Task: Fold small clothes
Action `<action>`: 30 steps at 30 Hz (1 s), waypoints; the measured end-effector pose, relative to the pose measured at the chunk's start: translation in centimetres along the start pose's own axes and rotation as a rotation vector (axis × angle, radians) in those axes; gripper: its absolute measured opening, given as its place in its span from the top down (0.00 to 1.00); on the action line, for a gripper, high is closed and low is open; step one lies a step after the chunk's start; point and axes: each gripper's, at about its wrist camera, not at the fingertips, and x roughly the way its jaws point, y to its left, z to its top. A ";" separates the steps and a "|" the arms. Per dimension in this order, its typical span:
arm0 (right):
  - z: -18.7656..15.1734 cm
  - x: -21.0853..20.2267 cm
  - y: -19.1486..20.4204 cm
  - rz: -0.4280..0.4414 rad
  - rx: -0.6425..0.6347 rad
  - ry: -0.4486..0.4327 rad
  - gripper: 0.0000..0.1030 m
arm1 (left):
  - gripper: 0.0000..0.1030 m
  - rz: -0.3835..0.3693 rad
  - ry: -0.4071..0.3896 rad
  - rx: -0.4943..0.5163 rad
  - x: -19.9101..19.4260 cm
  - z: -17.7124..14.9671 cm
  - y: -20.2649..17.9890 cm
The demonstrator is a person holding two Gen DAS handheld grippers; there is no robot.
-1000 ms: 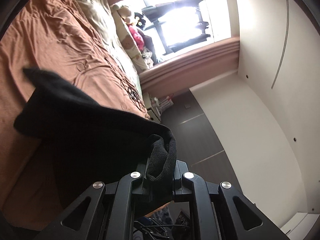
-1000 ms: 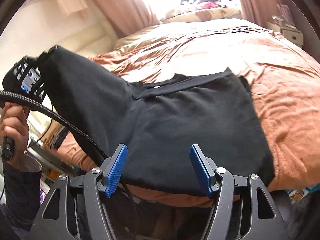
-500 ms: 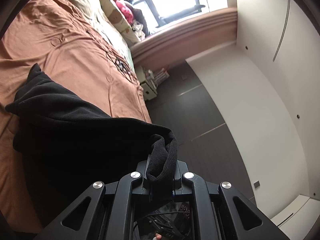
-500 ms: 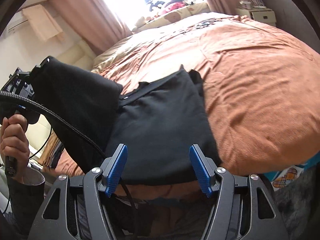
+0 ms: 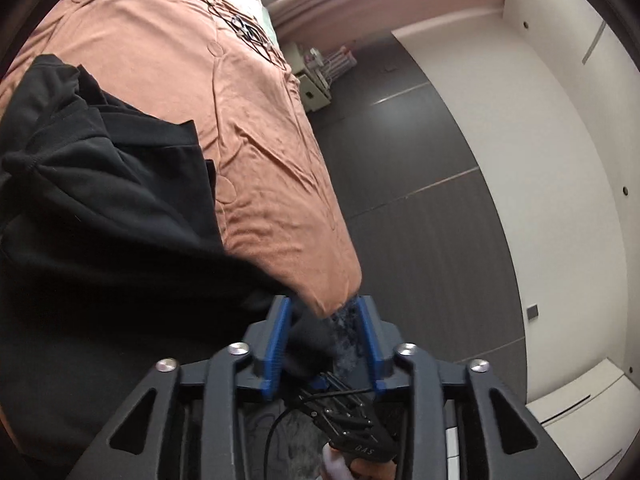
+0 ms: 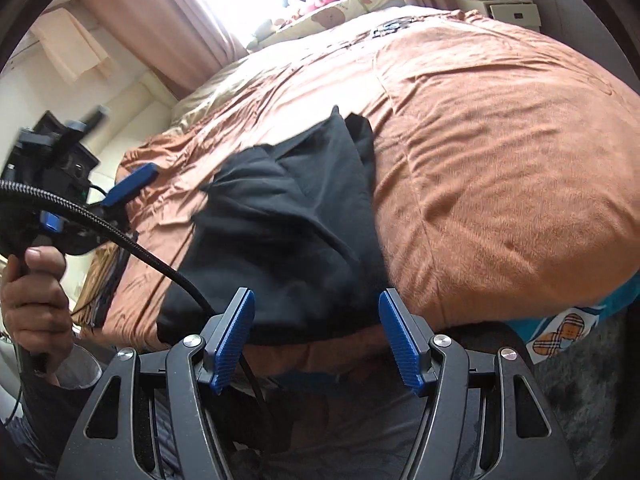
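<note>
Black garment [image 6: 288, 232] lies in the centre of the right wrist view, on the near edge of the bed [image 6: 500, 152], doubled over itself with one layer lapped loosely across another. In the left wrist view it fills the left half of the frame.

Left gripper [image 5: 322, 340]: its jaws have just been opening and stand apart. Dark cloth shows near the left pad; no pad visibly presses on it, so the garment appears released.

Right gripper [image 6: 318, 336]: jaws wide apart, nothing between them, poised before the garment's near hem.

Progress, as judged: one fold is laid over. The upper layer sits bunched and uneven. Smoothing and at least one further fold appear outstanding.
</note>
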 end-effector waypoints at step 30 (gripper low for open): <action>2.3 3.3 -0.4 -0.024 0.079 -0.013 0.92 | 0.40 0.491 -0.058 -0.074 -9.5 -5.1 12.7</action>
